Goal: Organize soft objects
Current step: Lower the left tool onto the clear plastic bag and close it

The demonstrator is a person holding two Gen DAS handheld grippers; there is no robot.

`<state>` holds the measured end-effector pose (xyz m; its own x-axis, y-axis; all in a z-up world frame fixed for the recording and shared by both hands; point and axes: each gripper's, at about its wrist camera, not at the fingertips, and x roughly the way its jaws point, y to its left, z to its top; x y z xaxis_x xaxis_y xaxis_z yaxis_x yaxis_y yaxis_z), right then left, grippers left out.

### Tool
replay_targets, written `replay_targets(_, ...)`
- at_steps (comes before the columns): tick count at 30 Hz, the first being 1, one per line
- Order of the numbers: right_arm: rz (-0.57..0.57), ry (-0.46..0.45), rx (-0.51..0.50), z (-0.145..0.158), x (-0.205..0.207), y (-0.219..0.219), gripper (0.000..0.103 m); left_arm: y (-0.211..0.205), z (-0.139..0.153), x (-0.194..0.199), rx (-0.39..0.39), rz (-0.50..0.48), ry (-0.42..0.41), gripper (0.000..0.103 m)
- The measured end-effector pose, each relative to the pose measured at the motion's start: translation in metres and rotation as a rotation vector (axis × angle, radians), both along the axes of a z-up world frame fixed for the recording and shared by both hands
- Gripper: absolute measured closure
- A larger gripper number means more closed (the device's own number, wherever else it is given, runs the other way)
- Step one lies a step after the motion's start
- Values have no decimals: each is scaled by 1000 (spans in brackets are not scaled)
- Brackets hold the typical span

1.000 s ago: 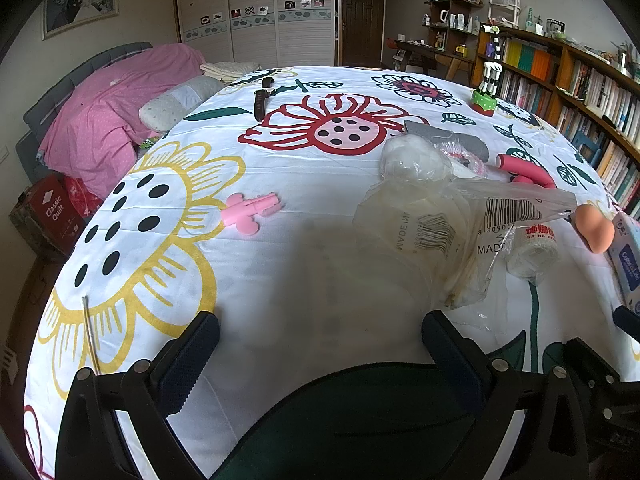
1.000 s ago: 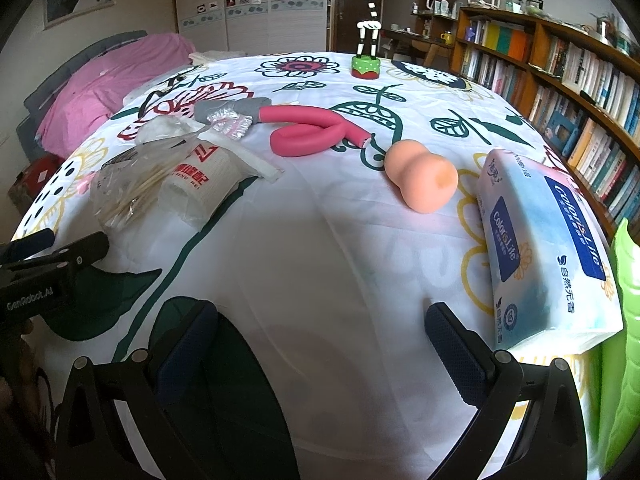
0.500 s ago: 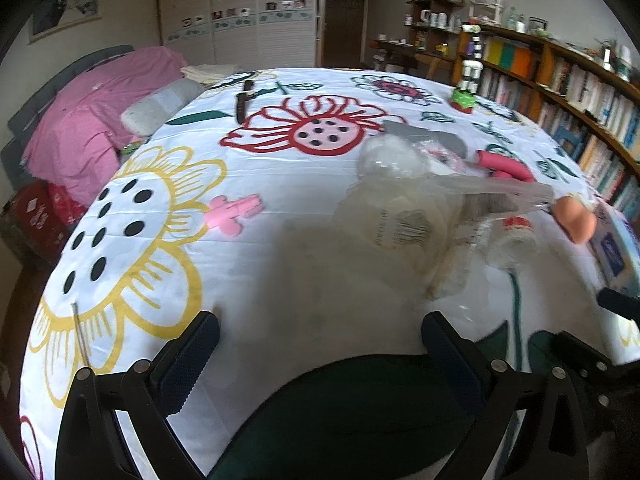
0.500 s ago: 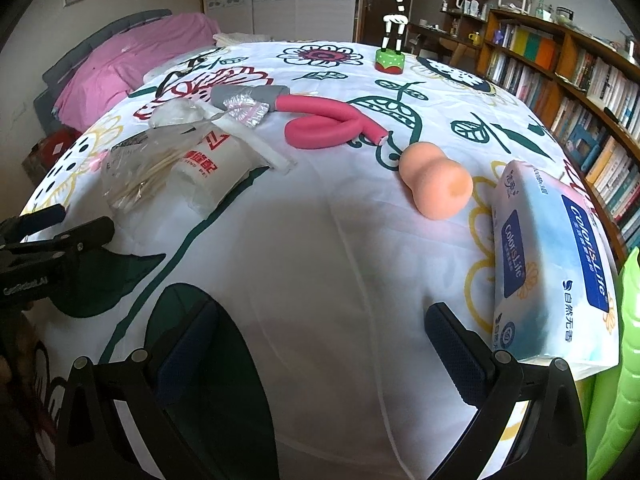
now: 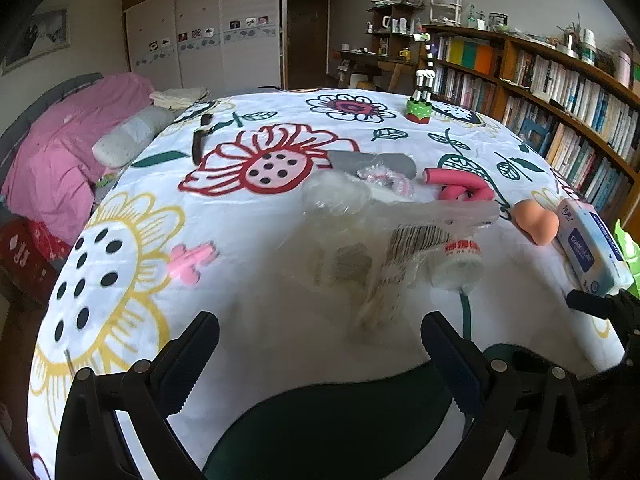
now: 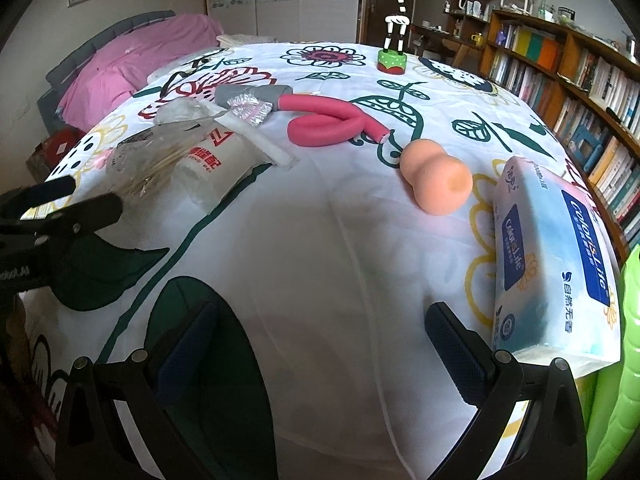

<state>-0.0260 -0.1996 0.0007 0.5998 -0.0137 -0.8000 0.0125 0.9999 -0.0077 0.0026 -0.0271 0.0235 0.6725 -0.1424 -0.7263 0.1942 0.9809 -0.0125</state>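
On the flowered bedspread lie a peach sponge, a bent pink foam roller, a blue tissue pack, clear bags of cotton swabs and gauze, and a small pink soft piece. My left gripper hangs open over bare cloth in front of the bags. My right gripper is open too, short of the sponge and left of the tissue pack. In the right wrist view the left gripper shows at the left edge.
A striped giraffe toy stands at the far side. A grey cloth and a pink scrunchie lie by the roller. Something green borders the tissue pack. Bookshelves run along the right; pink bedding is on the left.
Both views have drawn back and shifted right a little, so the objects sit slightly farther away. Both grippers stay open; no object on the bedspread has moved.
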Motion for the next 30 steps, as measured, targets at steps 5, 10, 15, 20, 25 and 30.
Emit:
replay_targets(5,10,1,15,1,-3,2,0,-7,-1,7,-1,-17,3,1)
replay_targets(10,73,-17,66,7,-9,9,0,-14,-1,16,-18,-36,5,13)
replay_targets(15,91,-51,88,17,-10,11,0,-16,-5,23,-51,-52,24,34)
replay_targets(20,76,-65,152,24,-7,3,5,-9,-6,22,-108,-65,35,64)
replay_targets(25,57,-73,182,28,0,0,15,-1,2,14,-134,-65,13,71)
replay_targets(30,63,-75,183,31,7,5,24,12,9,8,-161,-50,2,71)
